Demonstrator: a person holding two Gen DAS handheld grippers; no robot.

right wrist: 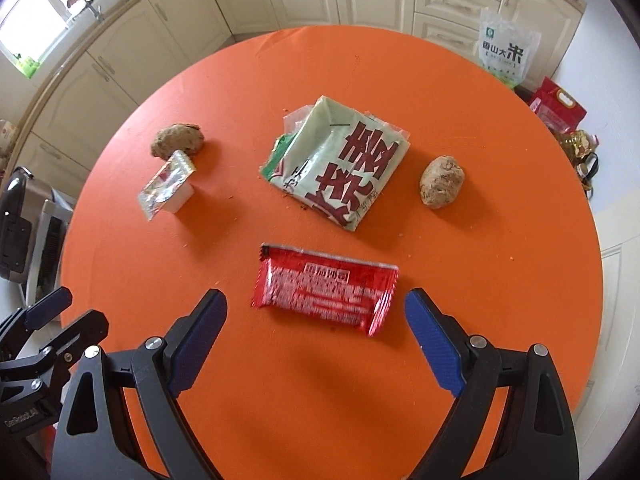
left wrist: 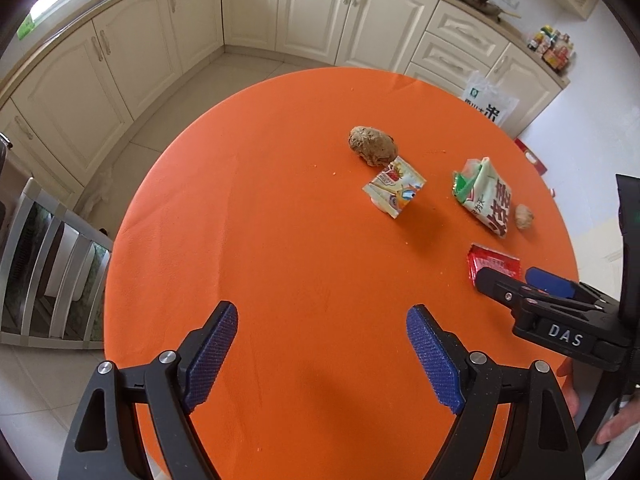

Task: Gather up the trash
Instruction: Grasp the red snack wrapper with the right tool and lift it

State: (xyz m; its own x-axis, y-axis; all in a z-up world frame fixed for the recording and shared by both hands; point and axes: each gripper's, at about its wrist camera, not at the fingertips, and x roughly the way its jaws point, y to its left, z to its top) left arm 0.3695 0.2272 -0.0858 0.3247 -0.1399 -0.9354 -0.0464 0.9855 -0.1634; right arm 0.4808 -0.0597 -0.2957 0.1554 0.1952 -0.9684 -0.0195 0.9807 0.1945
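Nearest trash: the red wrapper (right wrist: 326,289) lies flat on the orange desk (right wrist: 500,280), just ahead of your right gripper (right wrist: 316,340) and nearly centred between its two open fingers; nothing touches it.
Long axis: the red wrapper runs left to right in the right wrist view, so its length lies along the line between the jaws; I judge that you should roll the wrist to close across the short side, or come down on one end.
Nearer hand: the right one; in the left wrist view the right gripper's tips are right at the same wrapper (left wrist: 493,261), while your left gripper (left wrist: 322,354) hangs over a bare part of the desk, well apart from all trash.
Right gripper state: released, jaws wide, holding nothing.
Left gripper state: released also, jaws wide, nothing between them.
Count of wrappers: three; one red wrapper, one green and white bag (right wrist: 340,164) behind it, one small white packet (right wrist: 166,188) at the left.
Count of brown lumps: two; one (right wrist: 178,142) touching the small white packet at its far side, one (right wrist: 442,182) just beside the right of the green and white bag.
Crumbs: some small bits on the desk; too small to count.
Bin: none is in view; where the trash goes I cannot tell.
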